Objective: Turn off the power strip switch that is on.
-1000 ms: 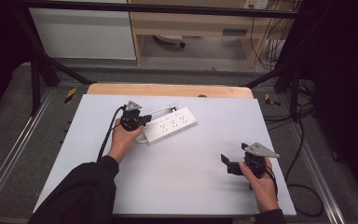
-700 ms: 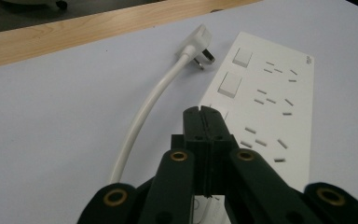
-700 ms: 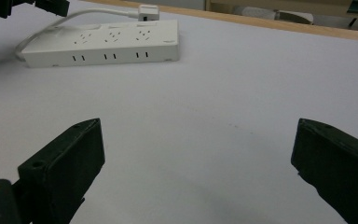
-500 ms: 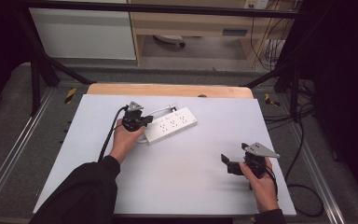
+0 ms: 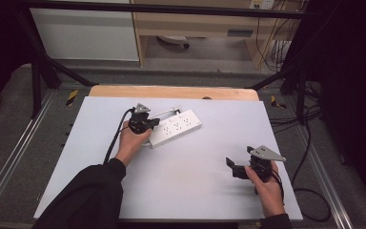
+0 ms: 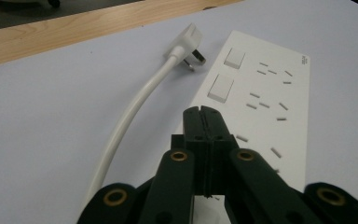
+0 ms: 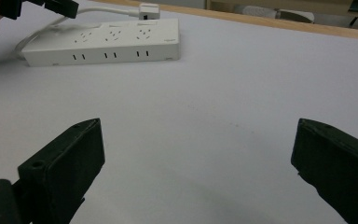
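A white power strip (image 5: 176, 126) lies flat on the white tabletop, its white cable (image 6: 130, 116) curling round to a loose plug (image 6: 189, 44) beside its far end. My left gripper (image 5: 153, 123) is shut with nothing in it. Its closed tips (image 6: 204, 112) hover over the strip's near end, by the two switches. In the right gripper view the strip (image 7: 107, 42) and plug (image 7: 148, 10) lie far off at the upper left. My right gripper (image 5: 232, 166) stands wide open near the table's right front, with bare tabletop between its jaws (image 7: 200, 158).
The white board (image 5: 186, 191) sits on a wooden table whose edge (image 5: 171, 91) shows at the back. Black frame legs and loose cables (image 5: 290, 119) stand off the table to the right. Wide free room lies between the two grippers.
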Tool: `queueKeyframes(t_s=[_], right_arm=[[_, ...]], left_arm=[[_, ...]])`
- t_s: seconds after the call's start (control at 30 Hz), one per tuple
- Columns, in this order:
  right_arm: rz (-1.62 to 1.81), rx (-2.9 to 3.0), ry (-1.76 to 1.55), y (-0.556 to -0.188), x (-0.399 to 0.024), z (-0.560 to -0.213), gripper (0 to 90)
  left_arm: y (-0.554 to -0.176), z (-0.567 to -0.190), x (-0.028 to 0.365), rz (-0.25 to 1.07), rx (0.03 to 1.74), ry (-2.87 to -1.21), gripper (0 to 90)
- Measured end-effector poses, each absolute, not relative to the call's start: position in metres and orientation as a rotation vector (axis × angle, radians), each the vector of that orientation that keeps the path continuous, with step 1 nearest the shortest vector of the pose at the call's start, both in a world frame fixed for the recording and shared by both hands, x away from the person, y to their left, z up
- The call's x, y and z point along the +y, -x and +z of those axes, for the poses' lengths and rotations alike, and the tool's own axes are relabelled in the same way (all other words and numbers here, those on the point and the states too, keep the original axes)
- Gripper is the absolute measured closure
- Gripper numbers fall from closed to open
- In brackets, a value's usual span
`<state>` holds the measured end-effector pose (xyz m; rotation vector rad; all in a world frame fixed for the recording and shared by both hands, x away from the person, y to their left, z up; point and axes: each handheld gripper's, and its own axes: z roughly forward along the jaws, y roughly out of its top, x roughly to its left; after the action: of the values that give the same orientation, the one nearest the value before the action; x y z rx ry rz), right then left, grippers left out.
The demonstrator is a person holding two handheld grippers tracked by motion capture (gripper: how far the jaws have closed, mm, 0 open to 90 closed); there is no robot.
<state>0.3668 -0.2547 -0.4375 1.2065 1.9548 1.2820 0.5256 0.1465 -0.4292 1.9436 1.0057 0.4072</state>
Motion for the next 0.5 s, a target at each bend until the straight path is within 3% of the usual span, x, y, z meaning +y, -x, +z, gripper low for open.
queueKeyframes(t_s=[0.5], right_arm=[[1.284, 1.954, -1.203, -0.367, -0.255, -0.437, 3.1]], left_arm=[[-0.535, -0.430, 0.129, 0.408, 0.986, -1.975, 90.0]])
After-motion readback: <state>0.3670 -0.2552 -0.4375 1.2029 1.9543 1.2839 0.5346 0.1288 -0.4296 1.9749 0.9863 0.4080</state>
